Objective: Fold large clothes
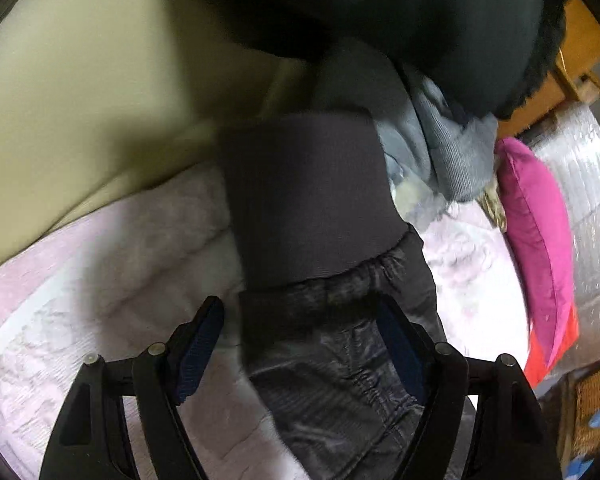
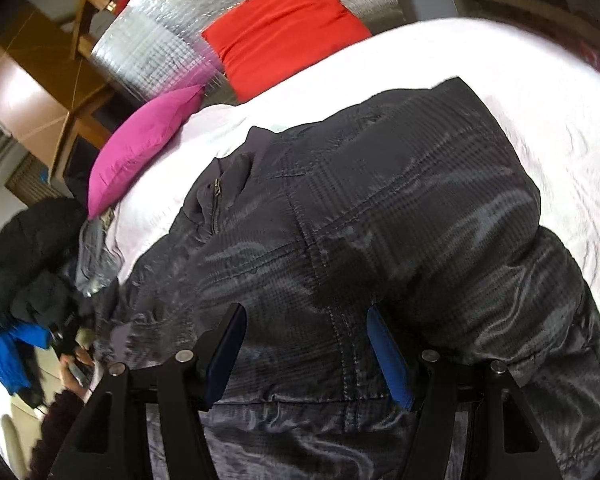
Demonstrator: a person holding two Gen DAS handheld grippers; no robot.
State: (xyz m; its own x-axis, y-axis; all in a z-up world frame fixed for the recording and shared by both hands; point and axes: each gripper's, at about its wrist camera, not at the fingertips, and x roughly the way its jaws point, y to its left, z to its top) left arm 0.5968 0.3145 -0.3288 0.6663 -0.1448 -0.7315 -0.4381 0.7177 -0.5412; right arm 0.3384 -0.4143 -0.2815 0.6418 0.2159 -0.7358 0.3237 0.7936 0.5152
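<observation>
A dark, shiny, faintly checked padded jacket point(image 2: 380, 220) lies spread over a pale pink quilted bed cover point(image 2: 540, 92), taking up most of the cover's middle, with a zipped pocket showing on the side nearer the magenta cushion point(image 2: 140, 148). The right gripper point(image 2: 304, 320) hangs over the jacket's body with its blue-padded jaws roughly half apart; the fabric passes between them, but whether the pads press on it cannot be told. In the left wrist view, the left gripper point(image 1: 300, 316) straddles the jacket's sleeve point(image 1: 340, 360) just below its plain ribbed cuff point(image 1: 304, 192), jaws also about half apart with the sleeve between them; the blurred picture does not show a grip. Beyond the cuff sits a grey-blue garment point(image 1: 440, 144) under a black bulky one point(image 1: 380, 12). A red cushion point(image 2: 284, 24) rests against a silver foil mat point(image 2: 156, 40) past the cover's far edge.
</observation>
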